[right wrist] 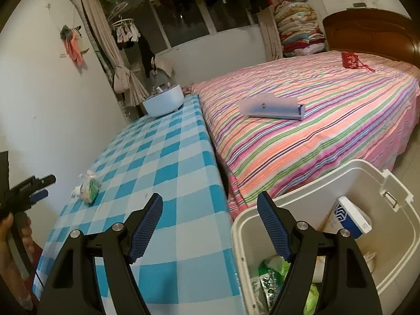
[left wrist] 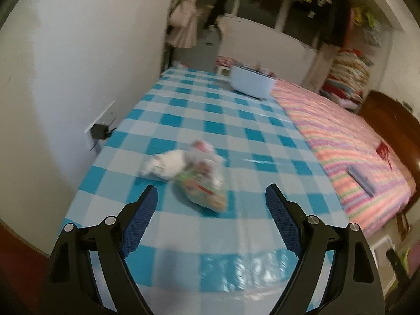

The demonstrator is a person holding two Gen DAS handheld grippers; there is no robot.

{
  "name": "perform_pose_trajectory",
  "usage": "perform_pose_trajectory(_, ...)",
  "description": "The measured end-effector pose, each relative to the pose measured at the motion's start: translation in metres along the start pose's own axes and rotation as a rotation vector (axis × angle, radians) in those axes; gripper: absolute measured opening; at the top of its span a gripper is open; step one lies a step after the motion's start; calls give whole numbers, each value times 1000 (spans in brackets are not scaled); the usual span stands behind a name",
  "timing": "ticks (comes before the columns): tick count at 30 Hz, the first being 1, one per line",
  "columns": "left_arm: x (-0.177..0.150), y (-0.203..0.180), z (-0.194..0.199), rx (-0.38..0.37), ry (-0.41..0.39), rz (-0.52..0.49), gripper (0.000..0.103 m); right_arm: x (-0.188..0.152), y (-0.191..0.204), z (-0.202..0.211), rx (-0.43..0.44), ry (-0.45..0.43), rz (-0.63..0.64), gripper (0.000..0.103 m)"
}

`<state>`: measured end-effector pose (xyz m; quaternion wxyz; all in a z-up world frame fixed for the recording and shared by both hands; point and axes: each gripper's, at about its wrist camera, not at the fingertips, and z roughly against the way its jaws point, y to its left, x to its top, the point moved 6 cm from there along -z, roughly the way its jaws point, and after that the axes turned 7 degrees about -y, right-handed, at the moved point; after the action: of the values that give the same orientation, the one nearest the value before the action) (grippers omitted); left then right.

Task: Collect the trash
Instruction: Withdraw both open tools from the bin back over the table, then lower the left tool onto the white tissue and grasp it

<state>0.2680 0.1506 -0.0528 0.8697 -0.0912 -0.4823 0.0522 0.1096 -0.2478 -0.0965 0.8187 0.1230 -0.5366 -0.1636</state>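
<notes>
Blue-and-white checked plastic-covered surface [right wrist: 168, 157] abuts the pink striped bed [right wrist: 302, 120]. Only the right view shows the white plastic bin [right wrist: 367, 183] holding trash. Crumpled clear wrapper bundle [left wrist: 199, 176] lies just ahead of the left gripper [left wrist: 210, 199], wide open, empty; right gripper [right wrist: 210, 204] likewise

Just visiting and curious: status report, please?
Left gripper open, right gripper open. Wrapper bundle on checked table, untouched. Bin holds trash. Path clear.

White walls [right wrist: 39, 99] enclose a striped bed [right wrist: 315, 120] with a wooden headboard [right wrist: 372, 34], beside a blue-checked table [right wrist: 168, 157].
</notes>
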Motion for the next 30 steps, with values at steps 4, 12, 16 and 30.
perform_pose_trajectory(4,9,31,-20,51,22,83,83,-4,9,-6,2,15,10,72)
perform_pose_trajectory(12,12,43,-66,77,91,80,83,-10,19,-18,18,46,24,72)
perform_pose_trajectory(16,10,51,-91,100,116,98,80,-12,19,-23,22,60,36,72)
perform_pose_trajectory(30,-7,67,-143,107,227,171,44,-20,28,-34,50,102,59,72)
